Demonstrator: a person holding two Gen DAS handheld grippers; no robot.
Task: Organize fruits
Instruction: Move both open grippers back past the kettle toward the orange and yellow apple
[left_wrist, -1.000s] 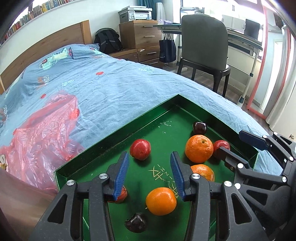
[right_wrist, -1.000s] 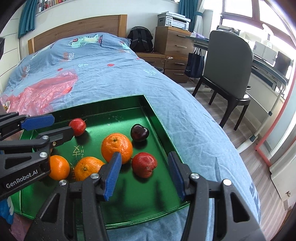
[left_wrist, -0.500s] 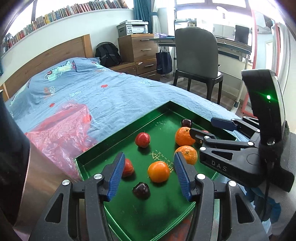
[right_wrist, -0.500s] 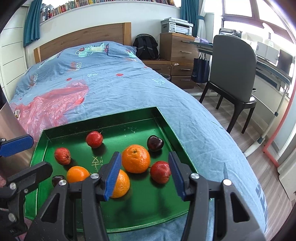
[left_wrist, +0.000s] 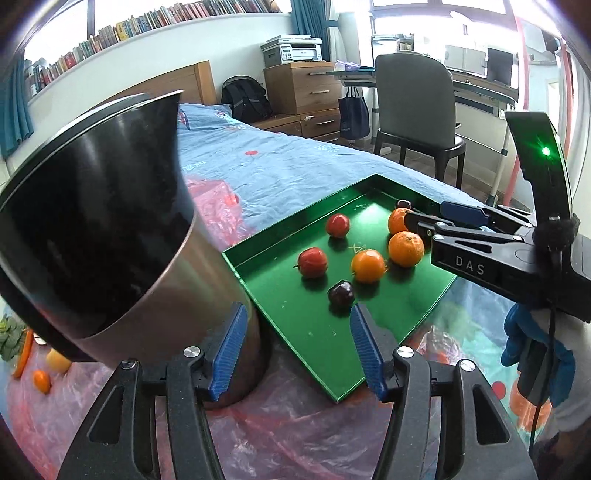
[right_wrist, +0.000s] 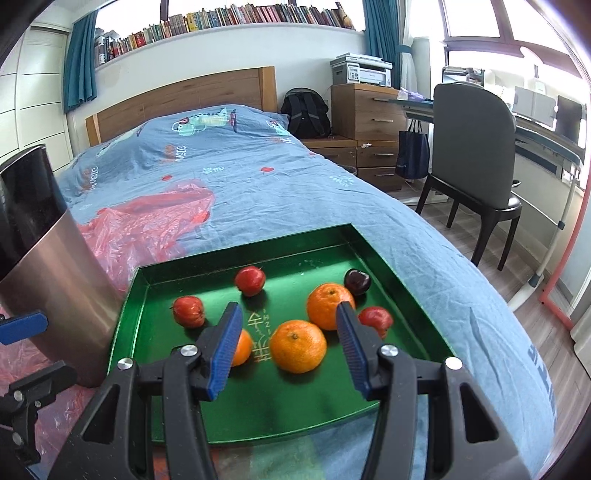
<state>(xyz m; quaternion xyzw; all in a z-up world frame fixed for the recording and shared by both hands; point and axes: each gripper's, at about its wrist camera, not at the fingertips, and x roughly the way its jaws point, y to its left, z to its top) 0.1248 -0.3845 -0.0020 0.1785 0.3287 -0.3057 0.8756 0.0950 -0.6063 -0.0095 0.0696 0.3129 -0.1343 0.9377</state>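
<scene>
Fruits lie loose in the green tray on the bed; both hand-held grippers, left and right, have pulled back, wide and empty; a steel bin now shows at nine o'clock; sorting seems unstarted.

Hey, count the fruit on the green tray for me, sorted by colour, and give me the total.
Orange: 3
Red: 3
Dark purple: 2, one at the tray's far right, the other seen only from the left wrist
Total: 8 on the green tray
</scene>
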